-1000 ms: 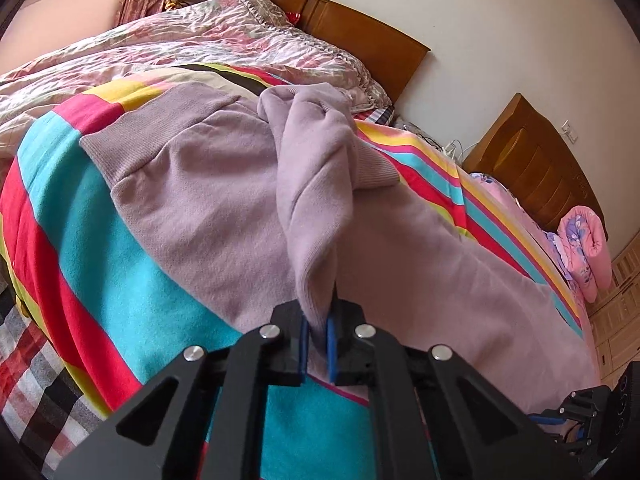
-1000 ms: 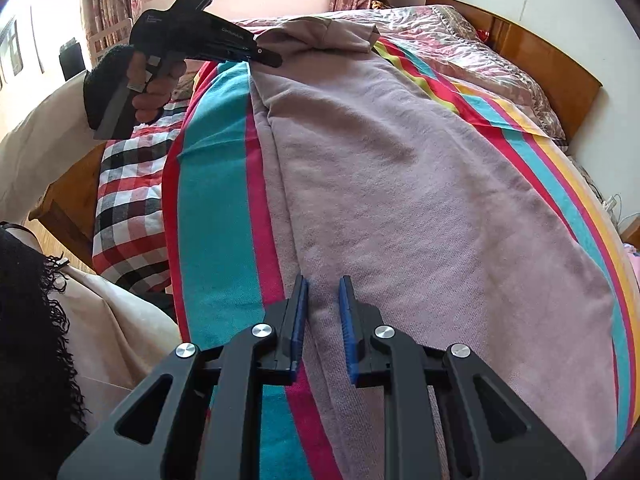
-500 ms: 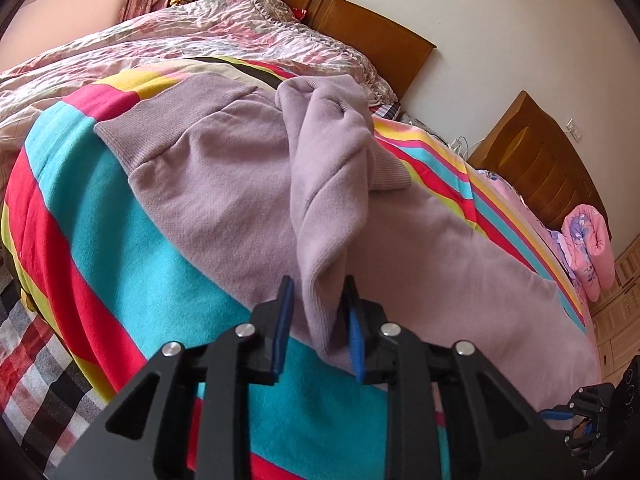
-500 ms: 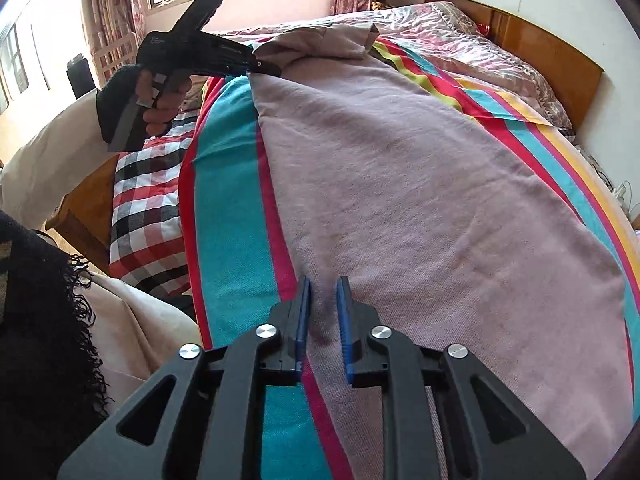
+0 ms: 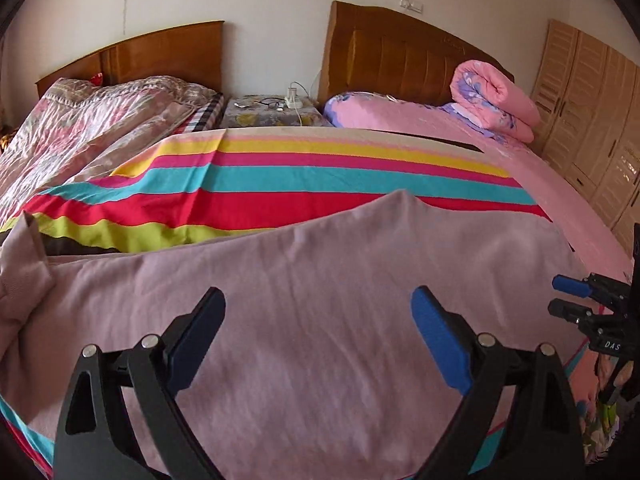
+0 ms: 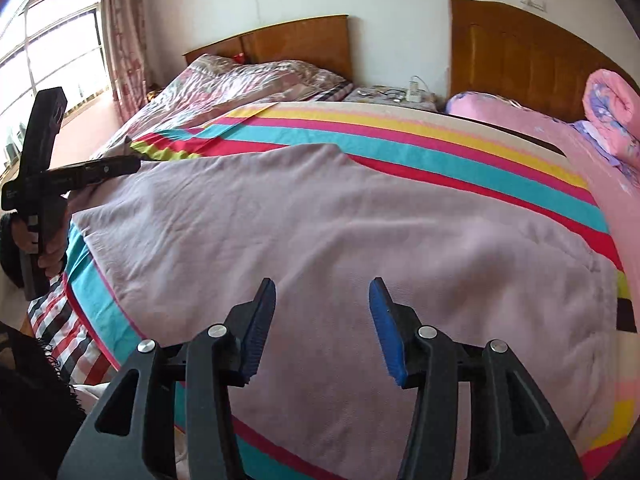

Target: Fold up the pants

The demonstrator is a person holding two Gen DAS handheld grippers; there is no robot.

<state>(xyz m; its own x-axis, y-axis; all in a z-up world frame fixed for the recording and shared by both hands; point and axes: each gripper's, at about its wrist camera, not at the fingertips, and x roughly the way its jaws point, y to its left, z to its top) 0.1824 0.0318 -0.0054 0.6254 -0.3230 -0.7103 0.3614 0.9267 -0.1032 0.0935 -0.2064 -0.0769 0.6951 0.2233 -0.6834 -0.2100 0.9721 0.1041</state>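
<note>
Left wrist view: the left gripper (image 5: 318,312) and right gripper (image 6: 322,300), jaws just spread and empty, hover above mauve fleece pants (image 5: 320,280) on a striped blanket (image 5: 320,176).

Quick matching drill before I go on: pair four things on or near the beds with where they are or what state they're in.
Things:
1. pants
2. left gripper
3. rolled pink quilt
4. striped blanket

States, shuffled:
A. against the far headboard
B. lying flat, held by neither gripper
C. under the pants
D. open, empty

Pairs: 1-B, 2-D, 3-A, 4-C
</note>
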